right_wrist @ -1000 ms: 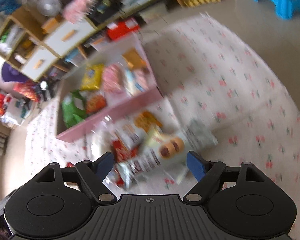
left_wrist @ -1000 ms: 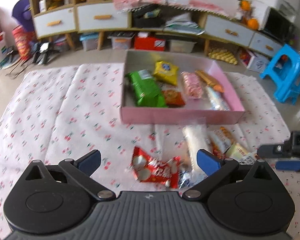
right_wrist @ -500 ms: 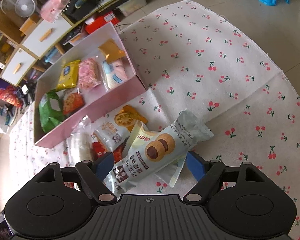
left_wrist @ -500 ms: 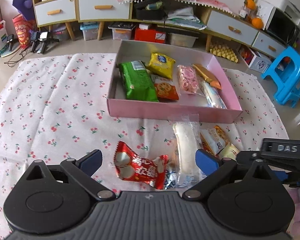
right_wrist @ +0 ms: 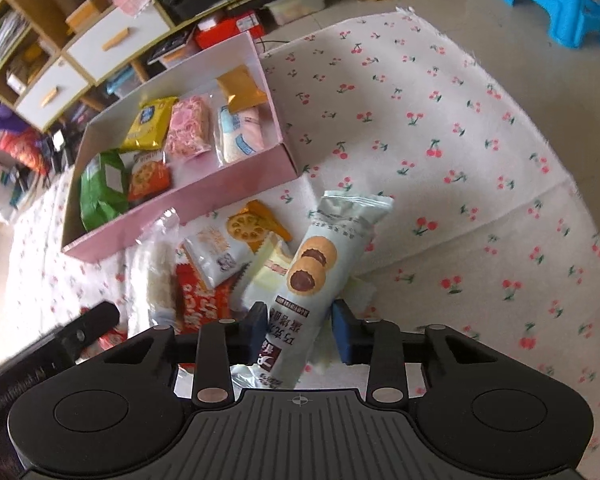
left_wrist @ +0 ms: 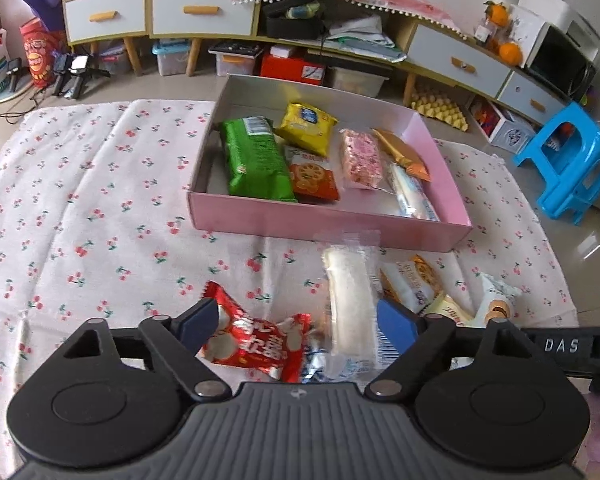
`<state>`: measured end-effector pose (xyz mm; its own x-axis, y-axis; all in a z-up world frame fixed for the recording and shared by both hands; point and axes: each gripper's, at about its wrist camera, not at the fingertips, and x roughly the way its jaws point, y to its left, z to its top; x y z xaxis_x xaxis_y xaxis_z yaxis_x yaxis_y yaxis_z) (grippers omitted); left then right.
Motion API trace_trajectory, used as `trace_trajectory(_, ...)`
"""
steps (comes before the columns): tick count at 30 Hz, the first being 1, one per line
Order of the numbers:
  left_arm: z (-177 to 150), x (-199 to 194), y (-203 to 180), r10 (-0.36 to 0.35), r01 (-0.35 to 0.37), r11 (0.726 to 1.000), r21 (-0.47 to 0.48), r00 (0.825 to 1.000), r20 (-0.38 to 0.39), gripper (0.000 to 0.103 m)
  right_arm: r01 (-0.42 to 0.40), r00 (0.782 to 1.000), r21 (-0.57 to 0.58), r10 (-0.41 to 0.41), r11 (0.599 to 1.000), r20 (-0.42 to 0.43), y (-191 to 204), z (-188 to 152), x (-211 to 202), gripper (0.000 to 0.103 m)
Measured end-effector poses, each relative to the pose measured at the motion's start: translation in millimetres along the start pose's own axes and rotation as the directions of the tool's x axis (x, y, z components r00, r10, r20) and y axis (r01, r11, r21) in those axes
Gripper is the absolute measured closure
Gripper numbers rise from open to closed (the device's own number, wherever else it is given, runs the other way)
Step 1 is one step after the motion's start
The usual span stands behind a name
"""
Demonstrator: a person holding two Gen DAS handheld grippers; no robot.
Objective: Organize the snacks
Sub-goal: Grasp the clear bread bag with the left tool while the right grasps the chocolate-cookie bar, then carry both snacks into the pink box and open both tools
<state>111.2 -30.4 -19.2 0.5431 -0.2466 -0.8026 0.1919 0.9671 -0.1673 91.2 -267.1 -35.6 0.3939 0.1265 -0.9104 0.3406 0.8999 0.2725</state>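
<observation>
Right hand-held gripper (right_wrist: 300,330): my fingers are drawn in and pinch the pale cookie packet (right_wrist: 320,264) near its lower end; the gripper is tilted, looking down over the cherry-print cloth (right_wrist: 440,128).
Left hand-held gripper (left_wrist: 296,326): spread wide and holding nothing, low over the cloth, with the red snack bag (left_wrist: 256,344) and the long white packet (left_wrist: 350,308) lying between its blue pads.
Cookie packet axis: its long axis runs away from me and leans a little to the right, crimped top end farthest out, printed cookies facing up.
Cookie packet place: in front of the pink box (right_wrist: 188,208), over the loose pile, just right of the cream packet (right_wrist: 264,276) and the lotus-root chip packet (right_wrist: 236,248).
Box contents: green bag (left_wrist: 256,160), yellow bag (left_wrist: 308,126), orange packet (left_wrist: 314,178), pink packet (left_wrist: 360,158), all lying flat inside.
Right view only: the pinch itself and the packet's whole printed face.
Left view only: just the packet's top end (left_wrist: 496,300) at the pile's right edge, and the box seen square-on.
</observation>
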Motion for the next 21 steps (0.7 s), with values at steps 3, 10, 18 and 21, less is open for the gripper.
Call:
trace_trajectory(3, -2, 3, -7, -0.033, 0.034, 0.999, 0.011, 0.999, -0.001, 0.026, 0.041, 0.999, -0.050, -0.041, 0.998, 0.001, -6, 0, -3, 0.072)
trace_trajectory(10, -5, 14, -22, -0.114, 0.114, 0.993, 0.026, 0.993, 0.000, 0.041, 0.064, 0.998, -0.055, -0.064, 0.996, 0.002, -26, 2, -8, 0.070)
trace_trajectory(18, -9, 23, -34, -0.072, 0.073, 0.996, 0.045, 0.997, -0.007, 0.050, 0.038, 0.999, -0.012, -0.039, 0.999, -0.022, -37, 4, -6, 0.068)
trace_trajectory(21, -9, 23, -31, -0.042, 0.042, 0.999, 0.035, 0.999, -0.012, 0.060, 0.032, 0.999, 0.001, -0.032, 0.999, -0.030, -40, 6, -4, 0.068)
